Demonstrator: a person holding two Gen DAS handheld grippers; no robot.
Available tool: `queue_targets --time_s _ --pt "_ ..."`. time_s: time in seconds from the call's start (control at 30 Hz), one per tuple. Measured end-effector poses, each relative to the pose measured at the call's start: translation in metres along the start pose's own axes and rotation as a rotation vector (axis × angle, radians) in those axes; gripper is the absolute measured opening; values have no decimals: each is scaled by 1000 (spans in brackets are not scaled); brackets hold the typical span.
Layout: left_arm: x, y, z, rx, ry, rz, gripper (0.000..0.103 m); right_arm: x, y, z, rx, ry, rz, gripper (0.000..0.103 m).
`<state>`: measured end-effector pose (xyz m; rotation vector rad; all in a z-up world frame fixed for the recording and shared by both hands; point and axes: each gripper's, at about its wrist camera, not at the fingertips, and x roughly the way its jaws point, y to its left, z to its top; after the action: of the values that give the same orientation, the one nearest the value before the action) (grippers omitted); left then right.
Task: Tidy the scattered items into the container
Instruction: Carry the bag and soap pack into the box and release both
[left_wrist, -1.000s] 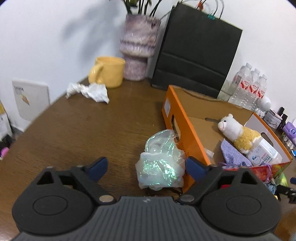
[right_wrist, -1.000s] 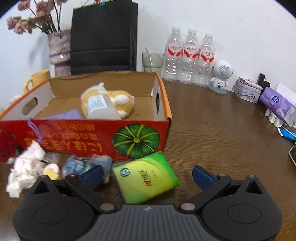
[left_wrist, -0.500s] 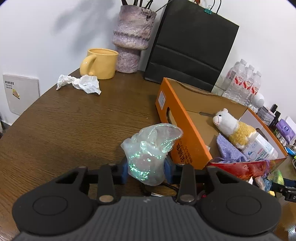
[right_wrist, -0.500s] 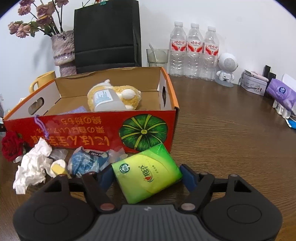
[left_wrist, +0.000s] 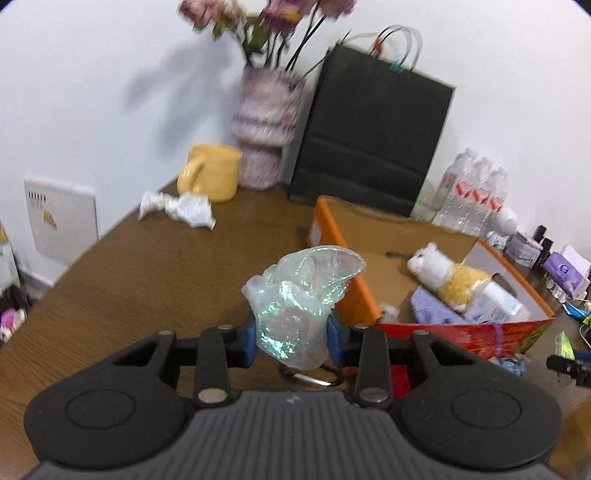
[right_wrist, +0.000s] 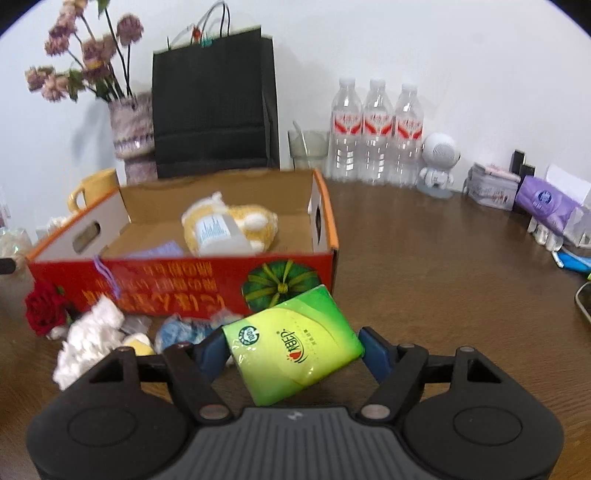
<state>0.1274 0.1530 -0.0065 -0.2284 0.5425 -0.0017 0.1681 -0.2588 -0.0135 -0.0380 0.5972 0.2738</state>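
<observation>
My left gripper (left_wrist: 291, 338) is shut on an iridescent crumpled plastic bag (left_wrist: 299, 299) and holds it above the table, just left of the orange cardboard box (left_wrist: 347, 273). My right gripper (right_wrist: 293, 350) is shut on a green tissue pack (right_wrist: 293, 343) and holds it lifted in front of the box's red front wall (right_wrist: 177, 284). The box holds a plush alpaca (right_wrist: 236, 225), a white bottle (left_wrist: 495, 306) and a purple cloth (left_wrist: 430, 310). A red rose (right_wrist: 44, 308), crumpled white tissue (right_wrist: 88, 338), a blue wrapper (right_wrist: 184, 328) and a small yellow item (right_wrist: 138, 339) lie before the box.
At the back stand a black paper bag (right_wrist: 214, 107), a vase of flowers (right_wrist: 133, 136), a yellow mug (left_wrist: 210, 177), three water bottles (right_wrist: 376, 133) and a white robot figure (right_wrist: 437, 162). Crumpled paper (left_wrist: 181, 208) lies near the mug. Purple tissue pack (right_wrist: 546, 206) at right.
Both grippers closed on their items about half a second ago and have since lifted them off the table. The bag and the tissue pack now hang higher, nearer the box rim.
</observation>
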Motion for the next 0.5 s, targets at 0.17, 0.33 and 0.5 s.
queue_targets --time_s 0.17,0.33,0.5 --pt "-20 -33 14 53 -63 -47 36 -14 12 26 -13 -77 40 74" --pt "-9 -75 30 84 -77 -100 36 -6 44 61 -58 -116 99 74" --pt "25 -105 41 81 -72 -89 36 29 81 89 -79 -91 163 74"
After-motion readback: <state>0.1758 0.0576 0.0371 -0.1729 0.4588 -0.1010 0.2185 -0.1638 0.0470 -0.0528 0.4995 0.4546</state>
